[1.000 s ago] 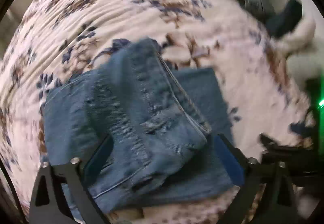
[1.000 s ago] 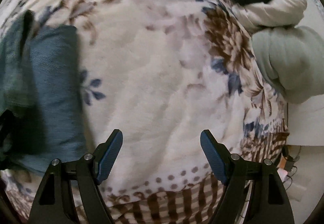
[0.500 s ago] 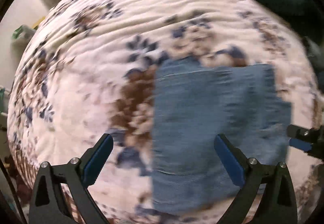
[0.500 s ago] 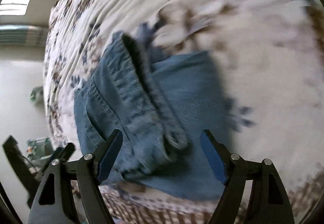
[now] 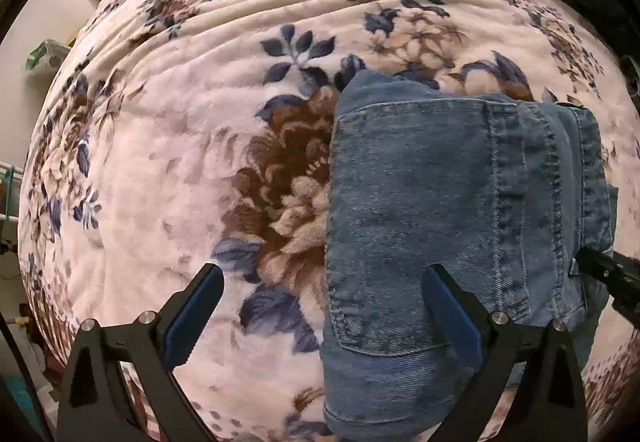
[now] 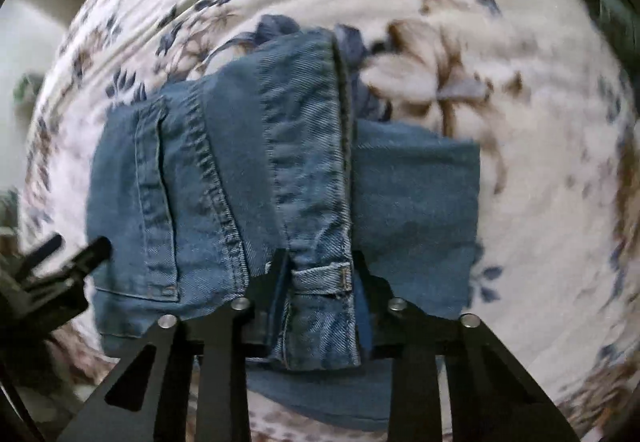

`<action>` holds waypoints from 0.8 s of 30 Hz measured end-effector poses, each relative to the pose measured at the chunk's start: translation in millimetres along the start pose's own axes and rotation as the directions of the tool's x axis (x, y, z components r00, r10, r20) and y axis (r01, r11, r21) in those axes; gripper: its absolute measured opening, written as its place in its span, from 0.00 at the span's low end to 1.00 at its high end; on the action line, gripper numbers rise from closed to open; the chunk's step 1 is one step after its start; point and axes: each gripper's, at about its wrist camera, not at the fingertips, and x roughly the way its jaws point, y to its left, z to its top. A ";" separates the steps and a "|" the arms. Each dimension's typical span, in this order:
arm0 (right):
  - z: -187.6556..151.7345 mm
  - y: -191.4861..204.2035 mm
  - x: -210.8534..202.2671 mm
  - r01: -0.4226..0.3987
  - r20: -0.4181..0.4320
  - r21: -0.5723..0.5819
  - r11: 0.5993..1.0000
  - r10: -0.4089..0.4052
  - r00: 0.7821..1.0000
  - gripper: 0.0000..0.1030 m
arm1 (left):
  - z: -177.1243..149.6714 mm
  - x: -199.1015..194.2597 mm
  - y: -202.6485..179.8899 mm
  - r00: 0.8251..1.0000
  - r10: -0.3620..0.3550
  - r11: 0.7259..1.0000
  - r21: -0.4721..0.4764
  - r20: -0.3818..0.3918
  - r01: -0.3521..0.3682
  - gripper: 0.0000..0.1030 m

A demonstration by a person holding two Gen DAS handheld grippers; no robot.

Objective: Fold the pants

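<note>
Pants [image 5: 440, 202], blue denim and partly folded, lie on a floral blanket [image 5: 180, 162]. Right gripper [image 6: 320, 278] pinches the waistband fold between its narrowed fingers. Left gripper [image 5: 320, 306] hovers with fingers spread wide, holding nothing.

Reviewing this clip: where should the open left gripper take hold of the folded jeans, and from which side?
Probably the left folded edge of the jeans, from over the blanket. In the left wrist view that edge runs straight and lies exposed, already between the open left gripper fingers. The right gripper is shut on the waistband, so that side is taken.
</note>
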 end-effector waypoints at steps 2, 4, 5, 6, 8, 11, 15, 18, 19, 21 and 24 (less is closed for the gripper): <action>-1.1 15.6 -7.5 0.075 0.032 -0.064 0.995 -0.073 0.997 0.16 | 1.3 -1.8 -1.6 1.000 -0.001 1.000 0.006 -0.002 0.001 0.99; -3.8 20.0 -19.3 0.101 0.072 -0.075 0.992 -0.095 0.993 0.15 | 2.8 -6.8 -1.8 1.000 -0.004 1.000 0.011 0.003 0.004 0.99; -6.6 17.9 -28.3 0.110 0.089 -0.068 0.992 -0.104 0.991 0.14 | 3.9 -10.3 -1.1 1.000 -0.006 1.000 0.012 0.010 0.006 0.99; -9.9 17.0 -32.9 0.116 0.095 -0.062 0.991 -0.110 0.989 0.14 | 4.9 -15.3 0.6 1.000 -0.004 1.000 0.011 0.022 0.004 0.99; -19.0 -0.7 -46.0 0.146 0.105 -0.044 0.988 -0.141 0.984 0.13 | 7.7 -25.7 4.4 0.999 0.001 1.000 0.007 0.048 -0.001 0.99; -38.9 -39.9 -59.8 0.187 0.081 0.003 0.982 -0.186 0.979 0.11 | 13.0 -35.1 7.9 0.997 0.007 1.000 0.001 0.071 -0.007 0.99; -57.4 -72.0 -53.3 0.214 0.016 0.025 0.977 -0.214 0.977 0.12 | 25.5 -30.3 6.9 0.995 0.042 0.999 0.020 0.088 -0.044 0.99; -52.4 -82.4 -35.3 0.108 -0.109 0.070 0.992 -0.100 0.989 0.27 | 41.1 -18.6 8.6 0.997 0.015 1.000 0.004 0.078 -0.015 0.99; -48.5 -88.3 -34.1 0.056 -0.122 0.113 0.992 -0.042 0.992 0.36 | 47.8 -13.5 8.1 0.997 0.005 1.000 -0.003 0.073 -0.005 0.99; -38.9 -103.0 -37.0 -0.049 -0.104 0.214 0.976 0.072 0.992 0.52 | 63.8 -1.7 7.6 0.998 -0.029 1.000 -0.011 0.053 0.029 0.99; -18.2 -125.9 -46.8 -0.167 -0.012 0.337 0.926 0.182 0.983 0.57 | 90.5 14.5 5.2 0.997 -0.078 0.997 -0.018 0.025 0.079 0.99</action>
